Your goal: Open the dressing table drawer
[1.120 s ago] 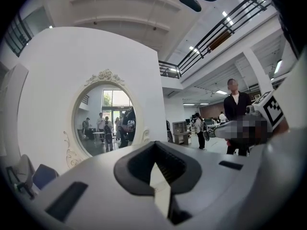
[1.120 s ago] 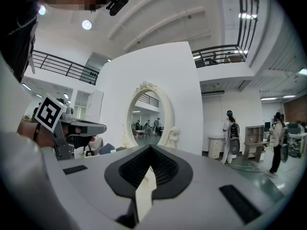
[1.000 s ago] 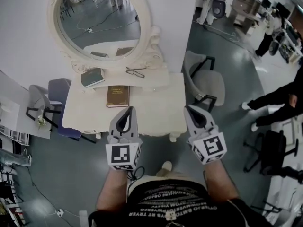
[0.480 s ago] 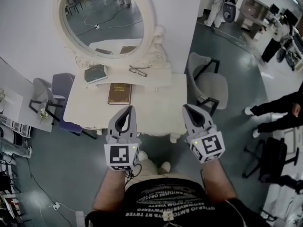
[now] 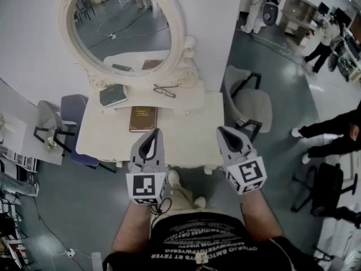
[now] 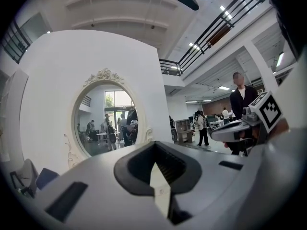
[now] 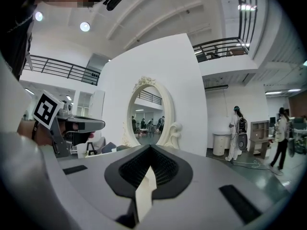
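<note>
The cream dressing table [image 5: 192,126] stands against the white wall under its oval mirror [image 5: 121,30]. Its front, where the drawer is, lies hidden below the top's front edge. My left gripper [image 5: 152,133] is shut and empty, held in the air over the table's front edge, just below a brown book [image 5: 142,118]. My right gripper [image 5: 221,130] is also shut and empty, level with it near the table's right corner. In the left gripper view the shut gripper [image 6: 154,163] points toward the mirror [image 6: 105,116]. The right gripper view shows the same of its gripper [image 7: 150,169] and the mirror [image 7: 146,119].
A green book [image 5: 113,95] and a pair of glasses [image 5: 164,89] lie on the table's raised shelf. A grey chair [image 5: 248,103] stands right of the table, a purple chair [image 5: 73,109] left. People [image 5: 333,131] and a black office chair [image 5: 330,185] are at the right.
The person's feet have shifted under the grippers and the view has tilted a little. Both grippers stay shut and hold about the same place before the table.
</note>
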A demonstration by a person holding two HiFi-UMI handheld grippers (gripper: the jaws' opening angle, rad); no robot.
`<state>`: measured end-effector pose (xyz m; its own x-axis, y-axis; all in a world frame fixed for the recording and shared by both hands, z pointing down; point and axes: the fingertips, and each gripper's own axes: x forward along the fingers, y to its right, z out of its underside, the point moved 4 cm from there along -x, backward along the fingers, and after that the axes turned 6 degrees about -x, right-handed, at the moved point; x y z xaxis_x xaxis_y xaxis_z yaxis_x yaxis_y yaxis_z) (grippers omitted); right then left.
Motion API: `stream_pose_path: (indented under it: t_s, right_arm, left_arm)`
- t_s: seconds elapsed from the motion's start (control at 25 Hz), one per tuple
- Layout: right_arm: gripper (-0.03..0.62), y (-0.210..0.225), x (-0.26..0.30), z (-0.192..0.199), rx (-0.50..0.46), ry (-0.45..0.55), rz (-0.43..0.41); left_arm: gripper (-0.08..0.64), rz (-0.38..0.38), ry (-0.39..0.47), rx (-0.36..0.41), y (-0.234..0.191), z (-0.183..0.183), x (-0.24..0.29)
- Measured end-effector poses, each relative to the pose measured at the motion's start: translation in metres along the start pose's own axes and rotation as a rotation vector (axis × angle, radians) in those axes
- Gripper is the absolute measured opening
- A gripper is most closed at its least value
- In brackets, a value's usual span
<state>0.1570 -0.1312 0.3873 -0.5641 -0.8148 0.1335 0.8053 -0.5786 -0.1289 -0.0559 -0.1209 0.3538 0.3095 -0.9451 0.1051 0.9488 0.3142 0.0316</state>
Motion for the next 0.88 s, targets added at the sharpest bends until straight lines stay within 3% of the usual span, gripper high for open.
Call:
stream_pose_path:
  t_s: [0.52,0.8,0.88]
  right_arm:
    - [0.002,0.019,0.071,0.011,0.009,-0.033,0.031]
    - [0.006,0.025,0.102,0.024,0.031,-0.063,0.05]
    - [0.072,0.023,0.108,0.033,0.047,-0.098,0.035]
  left_arm:
    - [0.002,0.045,-0.03,0.015,-0.041,0.005,0.061]
    - [0.002,0.049,-0.05,-0.026,-0.06,0.012,0.084]
    - [0.002,0.057,-0.061,0.001,-0.064,0.017,0.088]
